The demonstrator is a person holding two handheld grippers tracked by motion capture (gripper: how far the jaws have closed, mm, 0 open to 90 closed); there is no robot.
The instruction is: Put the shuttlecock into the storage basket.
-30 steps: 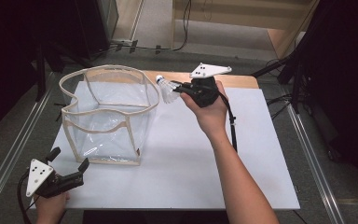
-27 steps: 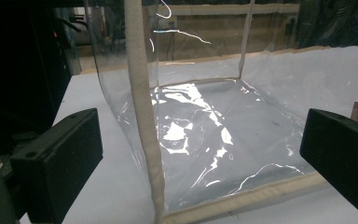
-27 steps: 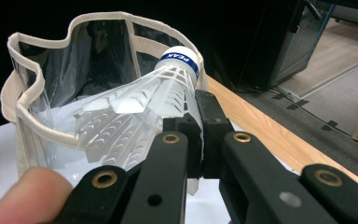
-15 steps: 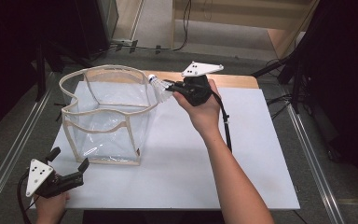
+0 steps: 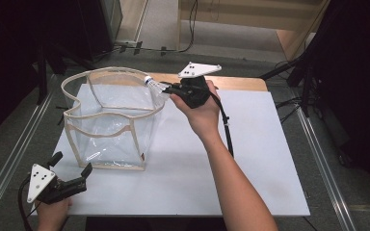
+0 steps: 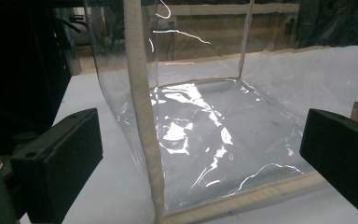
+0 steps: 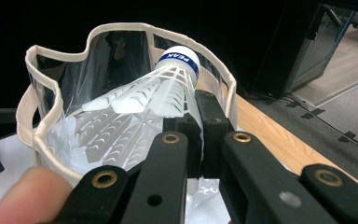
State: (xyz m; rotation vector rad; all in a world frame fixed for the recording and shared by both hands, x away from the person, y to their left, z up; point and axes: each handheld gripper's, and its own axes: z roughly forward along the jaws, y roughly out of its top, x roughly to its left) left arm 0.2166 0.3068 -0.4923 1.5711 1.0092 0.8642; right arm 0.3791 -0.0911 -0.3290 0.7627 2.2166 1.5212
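A white shuttlecock (image 5: 153, 84) (image 7: 142, 100) with a blue band on its cork is held in my right gripper (image 5: 167, 89) (image 7: 196, 122), which is shut on its skirt. It hangs over the right rim of a clear plastic bag (image 5: 107, 115) (image 7: 51, 109) with beige trim, which stands open on the white table (image 5: 250, 159). My left gripper (image 5: 72, 177) stands open near the table's front left corner, by the bag's near bottom edge (image 6: 242, 198). Its jaws are wide apart with nothing between them.
A strip of wooden tabletop (image 5: 236, 83) runs along the far edge. Metal rails (image 5: 318, 144) flank the table on both sides. A black cable (image 5: 227, 130) trails from my right gripper across the white surface.
My right gripper has carried the shuttlecock leftward, from beside the bag to over its right rim. The left gripper has not moved.
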